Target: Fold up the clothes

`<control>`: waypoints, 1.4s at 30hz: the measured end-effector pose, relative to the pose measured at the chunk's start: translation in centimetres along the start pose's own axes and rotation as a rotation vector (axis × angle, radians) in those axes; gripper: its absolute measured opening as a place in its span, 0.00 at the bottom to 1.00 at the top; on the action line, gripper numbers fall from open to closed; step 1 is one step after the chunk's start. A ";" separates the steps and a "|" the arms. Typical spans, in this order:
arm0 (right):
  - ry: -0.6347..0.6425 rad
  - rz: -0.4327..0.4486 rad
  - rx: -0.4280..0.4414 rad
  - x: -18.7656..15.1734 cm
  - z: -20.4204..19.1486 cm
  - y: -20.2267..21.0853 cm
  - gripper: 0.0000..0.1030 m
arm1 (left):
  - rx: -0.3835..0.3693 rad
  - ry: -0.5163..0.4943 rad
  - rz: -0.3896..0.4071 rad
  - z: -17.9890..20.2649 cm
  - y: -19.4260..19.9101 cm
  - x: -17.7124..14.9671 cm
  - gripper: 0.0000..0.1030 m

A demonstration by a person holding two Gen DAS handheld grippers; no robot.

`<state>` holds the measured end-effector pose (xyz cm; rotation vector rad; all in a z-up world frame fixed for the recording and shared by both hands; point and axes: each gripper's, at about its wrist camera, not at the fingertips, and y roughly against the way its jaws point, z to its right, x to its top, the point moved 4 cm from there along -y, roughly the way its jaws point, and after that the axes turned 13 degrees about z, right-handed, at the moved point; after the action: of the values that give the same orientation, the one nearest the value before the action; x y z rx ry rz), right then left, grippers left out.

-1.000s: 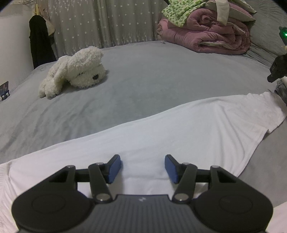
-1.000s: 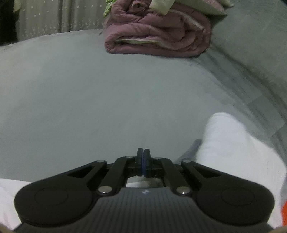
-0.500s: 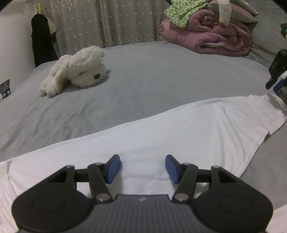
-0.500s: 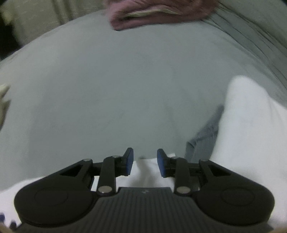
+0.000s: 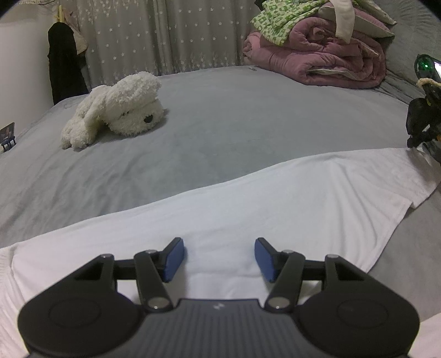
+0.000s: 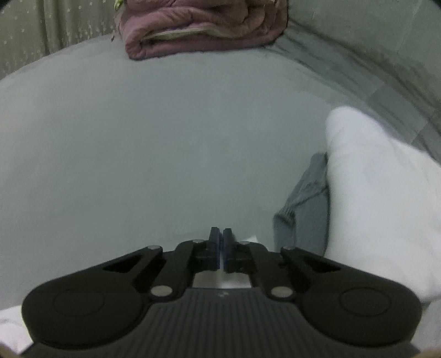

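A white garment (image 5: 275, 198) lies spread flat across the grey bed (image 5: 220, 124), reaching from the near left to the right edge. My left gripper (image 5: 219, 257) hovers low over its near part and stands open, its blue pads (image 5: 173, 260) apart with flat cloth between them. At the far right my right gripper (image 5: 421, 124) sits at the garment's corner. In the right wrist view the right gripper (image 6: 220, 252) is shut, with white cloth (image 6: 228, 278) showing just under its pads, pinched at the edge as far as I can tell.
A white plush dog (image 5: 118, 107) lies at the back left of the bed. A rolled purple quilt (image 5: 317, 60) with a green patterned cloth (image 5: 278, 19) on it sits at the back right. A grey garment (image 6: 306, 212) and a white fold (image 6: 372, 187) lie right of the right gripper.
The right gripper opened half a second ago and has shut again over the cloth edge, rolling slightly. The left gripper and the garment under it have stayed put.
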<state>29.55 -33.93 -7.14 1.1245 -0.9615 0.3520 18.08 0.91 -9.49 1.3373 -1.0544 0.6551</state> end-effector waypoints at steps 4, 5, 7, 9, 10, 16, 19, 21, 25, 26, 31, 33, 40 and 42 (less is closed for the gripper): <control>0.030 0.048 -0.013 1.0 0.3 -0.9 0.00 | -0.004 0.000 0.009 -0.1 0.0 -0.1 0.59; 0.037 0.061 -0.016 1.2 0.4 -1.2 0.00 | -0.007 0.001 0.013 -0.1 0.0 -0.1 0.59; 0.043 0.070 -0.018 1.7 0.5 -1.7 0.00 | -0.013 0.004 0.020 -0.2 0.0 -0.2 0.60; 0.026 0.057 -0.005 1.9 0.8 -2.0 0.00 | -0.018 0.007 0.028 -0.3 0.0 -0.2 0.60; 0.016 0.043 0.016 1.8 0.8 -1.8 0.00 | -0.021 0.008 0.031 -0.3 0.0 -0.2 0.61; 0.108 -0.015 0.144 3.4 1.1 -0.3 0.32 | -0.021 0.005 0.034 -0.2 0.0 -0.3 0.62; 0.217 -0.034 0.208 4.1 1.1 0.8 0.38 | -0.021 0.005 0.033 -0.2 0.0 -0.3 0.62; 0.324 -0.056 0.244 4.0 0.7 1.0 0.38 | -0.020 0.005 0.033 -0.2 -0.1 -0.3 0.62; 0.545 -0.096 0.290 2.8 -0.3 1.8 0.38 | -0.020 0.005 0.034 -0.2 -0.1 -0.3 0.62; 0.596 -0.105 0.301 2.4 -0.5 2.0 0.38 | -0.020 0.005 0.034 -0.2 -0.1 -0.3 0.62; 0.734 -0.166 0.292 -0.2 -1.6 0.8 0.31 | -0.019 0.005 0.034 -0.1 -0.1 -0.3 0.62; 0.763 -0.180 0.280 -0.9 -1.6 -0.1 0.30 | -0.019 0.005 0.034 -0.1 -0.1 -0.3 0.63; 0.802 -0.165 0.302 -2.0 -2.5 0.7 0.01 | -0.016 0.005 0.034 0.0 -0.1 -0.3 0.63; 0.886 -0.091 0.252 -2.3 -3.2 1.4 0.00 | -0.017 0.005 0.035 0.0 0.0 -0.3 0.63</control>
<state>28.78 -30.06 -8.42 1.0697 -0.0831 0.8253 17.97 0.99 -9.80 1.3051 -1.0791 0.6735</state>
